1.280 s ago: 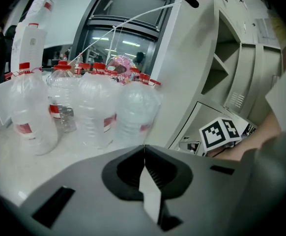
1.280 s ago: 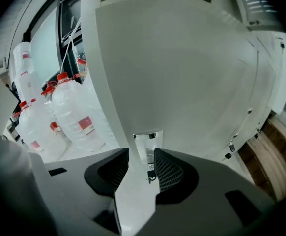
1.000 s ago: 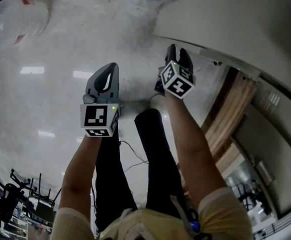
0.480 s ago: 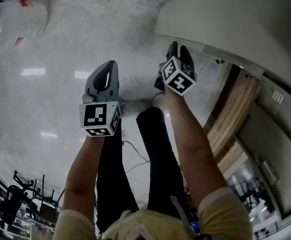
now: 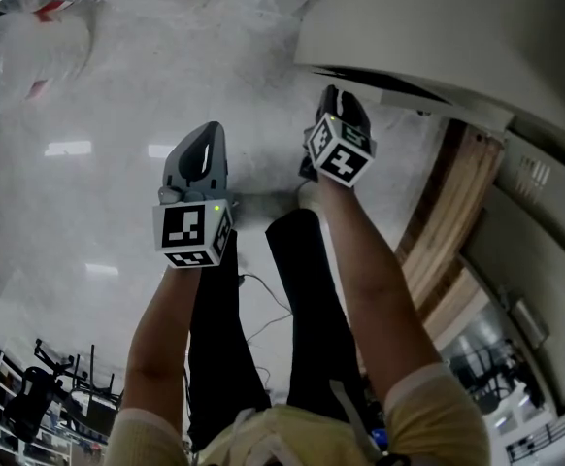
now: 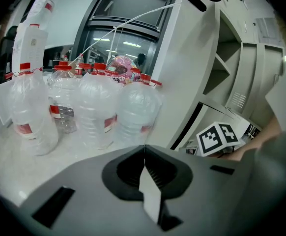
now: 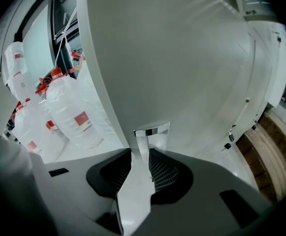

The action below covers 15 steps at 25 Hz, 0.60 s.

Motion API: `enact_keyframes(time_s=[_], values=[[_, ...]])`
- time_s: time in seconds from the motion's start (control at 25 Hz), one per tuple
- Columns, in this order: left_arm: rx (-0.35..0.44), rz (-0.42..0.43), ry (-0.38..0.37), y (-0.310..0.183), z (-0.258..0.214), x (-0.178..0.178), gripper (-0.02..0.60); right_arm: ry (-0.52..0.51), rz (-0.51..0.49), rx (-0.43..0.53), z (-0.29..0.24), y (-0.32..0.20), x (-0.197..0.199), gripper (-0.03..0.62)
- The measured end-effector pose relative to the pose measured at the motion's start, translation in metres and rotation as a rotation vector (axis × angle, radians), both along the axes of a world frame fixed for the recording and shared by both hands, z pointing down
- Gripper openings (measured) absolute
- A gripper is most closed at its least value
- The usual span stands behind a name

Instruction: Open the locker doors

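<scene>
Since a second ago, the right gripper is sitting tighter against the door, and a dark gap is now showing along the door's near edge in the head view. The door may be starting to come away, or the head may just be tilting.

Right now the right jaws are closing around the chrome handle on the door's edge. The handle is standing between the tips, the ribbed pad on one side looking already against it and the other not clearly pressing yet. The left gripper is hanging idle out to the side of the door, jaws together on nothing.

To do this well, I'd judge the grip should be seating fully on the handle before any pull, since it is a thin, slick tab that could be slipping out of a half-closed pinch. The pull should then be following the door's arc rather than going straight back.

Water bottles are crowding the floor on the door's far side, near enough that a wide swing could be meeting them. Other lockers are standing beyond the door, one already open, and wooden boards are lying below the door toward the person's right.
</scene>
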<state>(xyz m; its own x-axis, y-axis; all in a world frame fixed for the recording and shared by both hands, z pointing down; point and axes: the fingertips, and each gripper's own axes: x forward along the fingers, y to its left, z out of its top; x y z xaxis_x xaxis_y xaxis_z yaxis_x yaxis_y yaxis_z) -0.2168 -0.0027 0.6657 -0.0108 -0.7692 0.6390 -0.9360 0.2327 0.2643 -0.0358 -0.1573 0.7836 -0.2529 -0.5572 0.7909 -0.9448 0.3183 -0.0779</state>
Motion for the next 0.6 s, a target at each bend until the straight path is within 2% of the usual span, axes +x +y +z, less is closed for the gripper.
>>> enact_keyframes(time_s=[0.4, 0.6], values=[[-0.01, 0.047, -0.005, 0.005, -0.006, 0.011, 0.005, 0.012, -0.031, -0.017, -0.005, 0.036, 0.021, 0.112], [-0.012, 0.085, -0.007, 0.004, -0.006, 0.025, 0.005, 0.021, -0.03, -0.057, -0.001, 0.056, 0.039, 0.112]])
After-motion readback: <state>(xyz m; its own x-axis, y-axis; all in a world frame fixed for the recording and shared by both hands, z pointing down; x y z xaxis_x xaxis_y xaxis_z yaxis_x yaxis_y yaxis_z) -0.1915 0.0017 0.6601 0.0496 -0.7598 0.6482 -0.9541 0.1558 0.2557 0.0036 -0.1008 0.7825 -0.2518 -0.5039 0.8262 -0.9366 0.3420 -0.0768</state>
